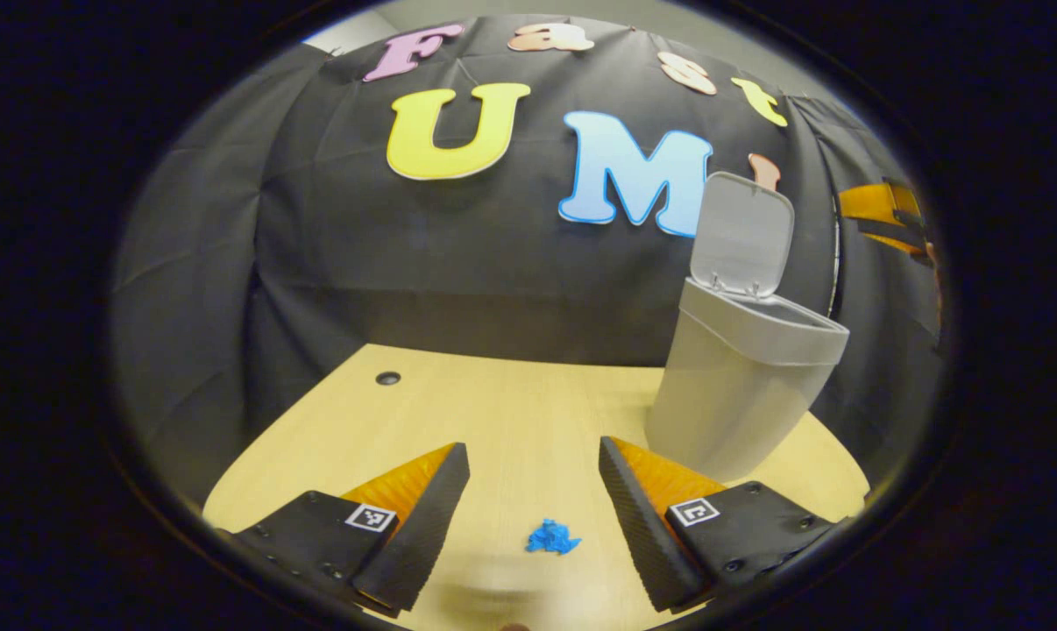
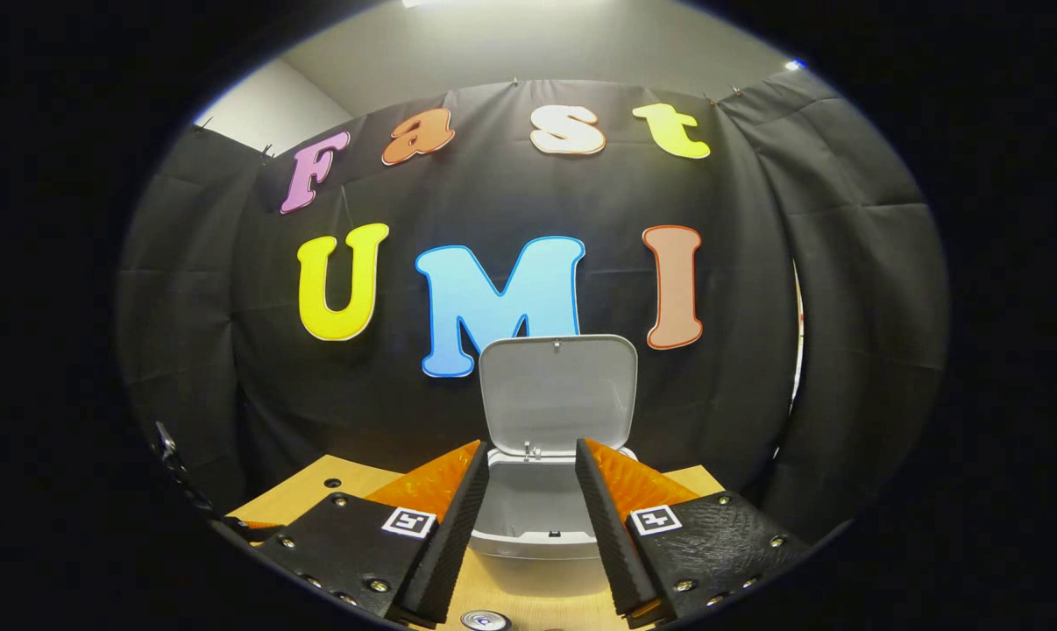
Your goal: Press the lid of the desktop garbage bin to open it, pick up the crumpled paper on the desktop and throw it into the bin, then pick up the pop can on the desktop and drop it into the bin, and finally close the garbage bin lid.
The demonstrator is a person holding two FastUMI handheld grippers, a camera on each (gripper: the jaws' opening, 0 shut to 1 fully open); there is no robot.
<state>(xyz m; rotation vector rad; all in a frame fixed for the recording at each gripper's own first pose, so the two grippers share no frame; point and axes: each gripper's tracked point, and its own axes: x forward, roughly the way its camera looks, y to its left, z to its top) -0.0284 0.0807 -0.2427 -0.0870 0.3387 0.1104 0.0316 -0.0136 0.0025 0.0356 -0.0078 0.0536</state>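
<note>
bin point(image 1: 739, 394): smooth matt grey plastic, right of the left gripper point(image 1: 533, 517) | lid point(image 2: 556, 394): same plastic, slight sheen | paper point(image 1: 552, 536): crumpled, rough, between its fingers | table point(image 1: 511, 412): smooth pale wood-grain, low sheen | can point(image 2: 485, 620): shiny metal top, below the right gripper point(image 2: 521, 517) | wall point(image 1: 318, 263): matt creased cloth

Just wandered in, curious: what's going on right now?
Both claws open, left, right. Bin lid up. Blue paper on desk, under left claw. Nothing in the way.

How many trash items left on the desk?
2: blue paper lying between the left gripper's fingers; can top below the right gripper, before the open bin.
</note>
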